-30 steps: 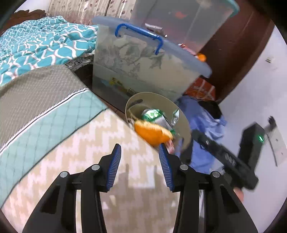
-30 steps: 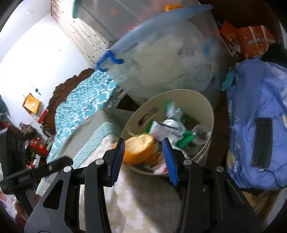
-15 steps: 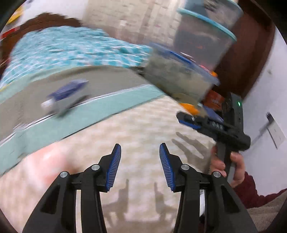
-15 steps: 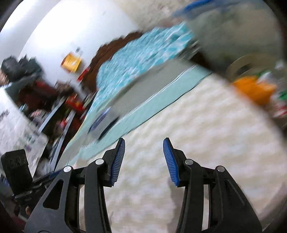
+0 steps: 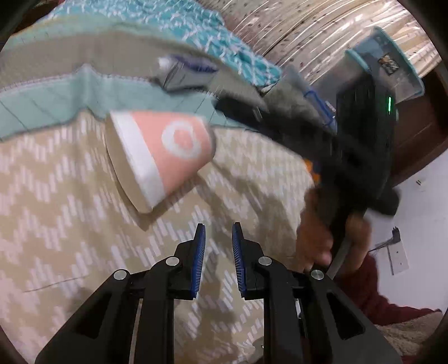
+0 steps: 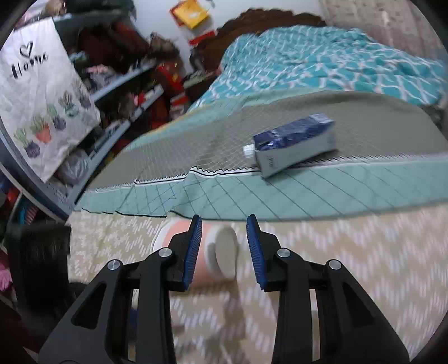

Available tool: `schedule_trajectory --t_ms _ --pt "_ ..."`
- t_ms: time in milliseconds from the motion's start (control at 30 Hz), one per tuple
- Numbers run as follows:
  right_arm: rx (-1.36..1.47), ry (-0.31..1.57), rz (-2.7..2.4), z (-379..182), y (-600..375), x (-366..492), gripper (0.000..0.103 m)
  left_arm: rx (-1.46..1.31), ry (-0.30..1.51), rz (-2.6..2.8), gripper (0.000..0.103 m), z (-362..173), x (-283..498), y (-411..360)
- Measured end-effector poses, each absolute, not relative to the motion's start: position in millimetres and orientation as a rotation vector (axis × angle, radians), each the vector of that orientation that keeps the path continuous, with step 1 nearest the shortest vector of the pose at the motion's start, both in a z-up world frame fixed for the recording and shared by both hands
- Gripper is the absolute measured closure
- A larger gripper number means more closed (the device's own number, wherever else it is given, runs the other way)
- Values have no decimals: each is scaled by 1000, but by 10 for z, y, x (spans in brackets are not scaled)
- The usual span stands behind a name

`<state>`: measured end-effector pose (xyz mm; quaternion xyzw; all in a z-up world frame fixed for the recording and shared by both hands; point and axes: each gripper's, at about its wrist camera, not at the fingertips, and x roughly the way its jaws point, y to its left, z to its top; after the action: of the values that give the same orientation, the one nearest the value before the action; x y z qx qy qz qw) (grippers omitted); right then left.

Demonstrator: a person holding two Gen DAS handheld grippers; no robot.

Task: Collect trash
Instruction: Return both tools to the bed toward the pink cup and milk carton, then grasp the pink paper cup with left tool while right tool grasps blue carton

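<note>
Right gripper (image 6: 224, 246) open, empty, straddling pink cup (image 6: 215, 252); left gripper (image 5: 218, 252) narrowly open

Bed covered by a beige zigzag-patterned blanket (image 6: 350, 252) with a teal quilted band (image 6: 322, 193) and a grey mesh-textured section (image 6: 196, 140). Teal-and-white patterned duvet (image 6: 336, 64) lay beyond. Cluttered shelves (image 6: 126, 84) stood left, a white "Home" bag (image 6: 42, 98) hanging there. Clear storage bins (image 5: 392, 64) were stacked at right.

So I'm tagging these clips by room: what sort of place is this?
Most likely a bedroom at home: a bed with a teal patterned blanket, a dark carved headboard and cluttered shelves beside it.
</note>
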<state>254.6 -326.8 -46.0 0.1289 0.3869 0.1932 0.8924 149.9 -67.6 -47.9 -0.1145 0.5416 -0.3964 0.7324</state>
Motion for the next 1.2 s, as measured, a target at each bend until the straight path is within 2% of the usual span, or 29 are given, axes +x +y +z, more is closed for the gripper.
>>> schedule_trajectory --t_ms 67,133,233,267,467,500,533,600,700,733,800,833,967,1200 --pt "261 855 402 -554 -3237 2646 67 -288 1216 -821 84 -566 1604 -634" --pt "326 876 424 -629 -3308 2608 68 -379 1228 -785 74 -596 1741 -511" --pt "355 886 450 -690 -3303 2445 68 -496 1180 -715 40 -536 1909 -237" --pt "371 885 456 -715 -3295 2400 68 -517 1160 -701 39 -510 1950 -181" --pt "388 896 481 -856 -3170 2223 68 -487 1155 -691 43 -487 2166 -341" --pt "368 896 468 -866 -3162 2217 68 -481 1155 -692 58 -489 2191 -396" --pt "351 895 456 -864 -3162 2223 67 -461 1148 -685 66 -482 2193 -416" --pt "355 899 449 -851 -3215 2274 66 -447 1127 -697 71 -464 2212 -446" --pt "415 872 371 -778 -3481 2413 64 -440 1091 -688 72 -472 2235 -323" --pt "454 866 338 -753 -3587 2495 60 -450 1083 -683 72 -491 2267 -272" --pt "521 842 267 -701 -3768 2686 28 -500 1073 -677 72 -537 2335 -154" --pt "549 838 230 -680 -3849 2813 24 -516 1069 -680 71 -553 2353 -118" --pt "640 883 138 -659 -3941 3413 17 -504 1031 -689 71 -553 2343 -100" --pt "545 970 -29 -741 -3556 4266 10 -509 1034 -705 70 -553 2353 -105"
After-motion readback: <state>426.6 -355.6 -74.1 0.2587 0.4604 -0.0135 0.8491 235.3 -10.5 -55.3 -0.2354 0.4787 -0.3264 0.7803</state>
